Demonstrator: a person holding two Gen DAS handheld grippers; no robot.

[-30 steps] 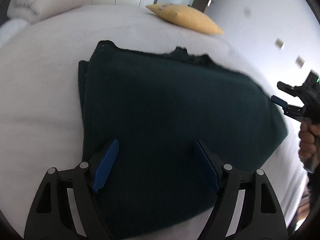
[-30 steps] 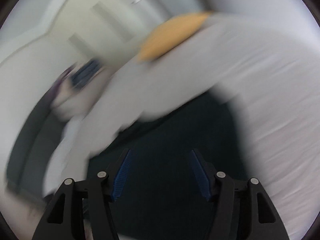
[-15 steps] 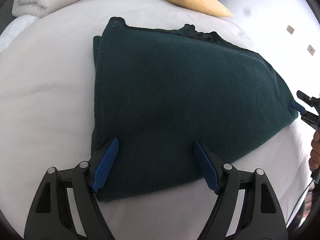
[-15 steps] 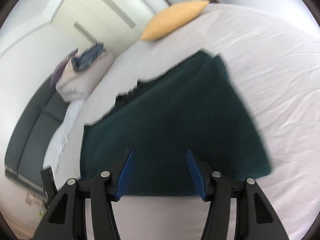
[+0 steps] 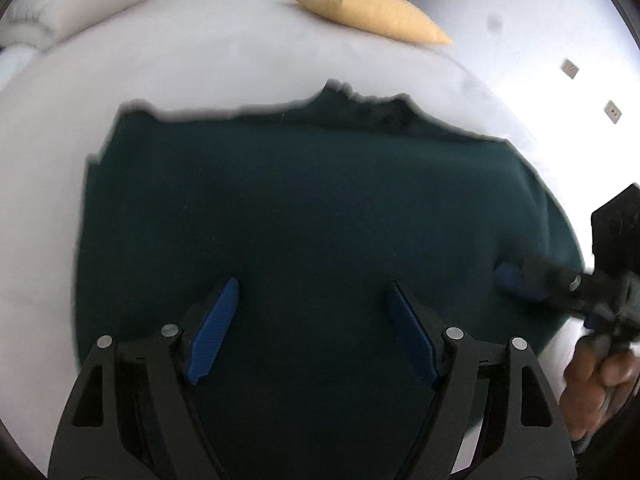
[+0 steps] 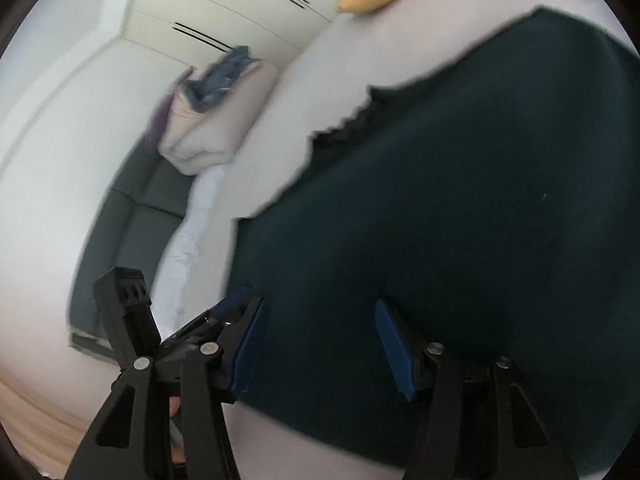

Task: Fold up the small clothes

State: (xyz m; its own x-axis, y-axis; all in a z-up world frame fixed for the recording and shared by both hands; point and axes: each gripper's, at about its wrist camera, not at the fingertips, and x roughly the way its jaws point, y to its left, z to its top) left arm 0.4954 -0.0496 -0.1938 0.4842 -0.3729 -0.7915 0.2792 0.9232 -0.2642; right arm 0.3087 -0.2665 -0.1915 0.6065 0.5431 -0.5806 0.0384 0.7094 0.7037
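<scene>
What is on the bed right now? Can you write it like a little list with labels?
surface: white bed
garment: dark green garment, lying flat, already folded over at its left edge
pillow: yellow pillow at the far side, apart from the garment
bedding: rolled white bedding at the far left corner
left gripper: open, over the garment's near edge
right gripper: jaws apart, just been closing, garment's edge between them, not pinched
fold: not finished
</scene>
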